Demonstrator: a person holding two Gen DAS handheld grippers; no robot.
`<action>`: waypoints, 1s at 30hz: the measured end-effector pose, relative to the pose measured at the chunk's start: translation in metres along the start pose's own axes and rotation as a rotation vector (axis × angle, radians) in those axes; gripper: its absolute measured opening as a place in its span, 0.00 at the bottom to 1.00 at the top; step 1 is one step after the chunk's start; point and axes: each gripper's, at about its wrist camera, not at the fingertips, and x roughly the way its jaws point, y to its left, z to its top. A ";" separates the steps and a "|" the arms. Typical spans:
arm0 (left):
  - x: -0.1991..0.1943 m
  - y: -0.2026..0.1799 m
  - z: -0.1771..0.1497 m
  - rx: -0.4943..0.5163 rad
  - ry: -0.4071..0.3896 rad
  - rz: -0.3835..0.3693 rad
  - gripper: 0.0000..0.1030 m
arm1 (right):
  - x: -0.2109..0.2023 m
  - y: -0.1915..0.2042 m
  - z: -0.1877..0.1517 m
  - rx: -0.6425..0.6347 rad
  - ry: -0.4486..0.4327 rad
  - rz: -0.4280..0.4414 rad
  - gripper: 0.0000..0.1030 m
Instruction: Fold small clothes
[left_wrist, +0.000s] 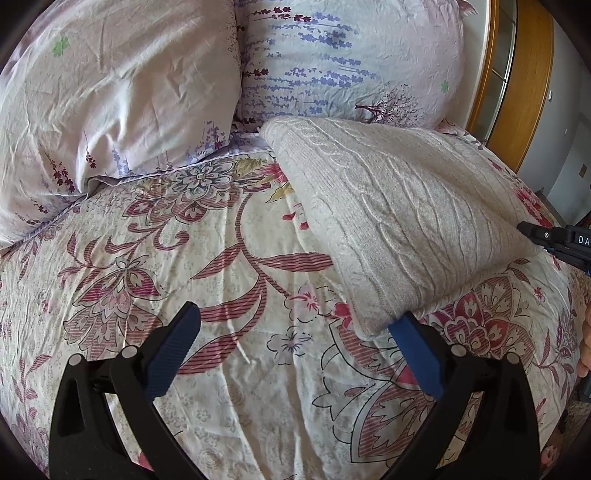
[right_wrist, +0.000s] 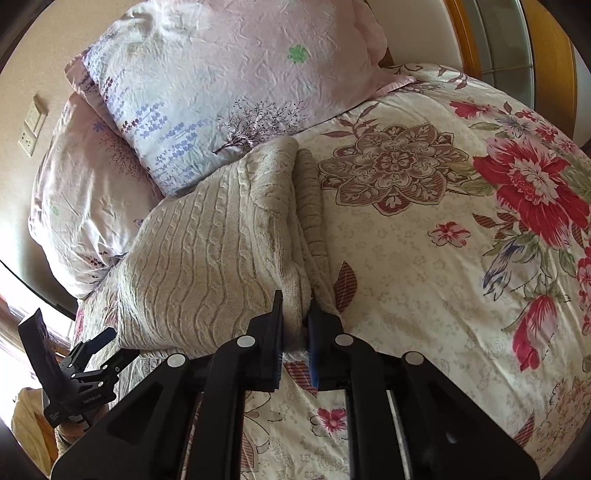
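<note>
Right gripper (right_wrist: 295, 325), black frame with blue pads: jaws pinched tight on a bunched near edge of the cream cable-knit sweater (right_wrist: 221, 236).

Sweater: lay on the floral quilt (right_wrist: 424, 258), already doubled lengthwise, its long axis running from the right gripper straight away toward the lavender-print pillow (right_wrist: 221, 85), far end touching that pillow.

Left gripper (left_wrist: 295, 332): jaws stood wide apart, holding nothing; its right pad (left_wrist: 417, 350) sat just beside the sweater's near left corner.

Judgement: both grippers stood at the sweater's near end, the right one already in grip; a fold would likely carry that end toward the pillow, provided the left gripper took the other corner.
</note>
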 end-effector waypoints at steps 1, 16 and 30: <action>0.000 0.000 0.000 0.000 0.001 0.001 0.98 | 0.000 0.001 -0.003 -0.002 0.006 0.000 0.11; 0.017 0.016 -0.002 -0.068 0.068 0.001 0.97 | 0.011 0.002 0.011 -0.027 -0.038 -0.125 0.10; -0.040 -0.035 0.026 0.062 -0.169 -0.036 0.98 | -0.021 -0.019 0.077 0.171 -0.039 0.188 0.48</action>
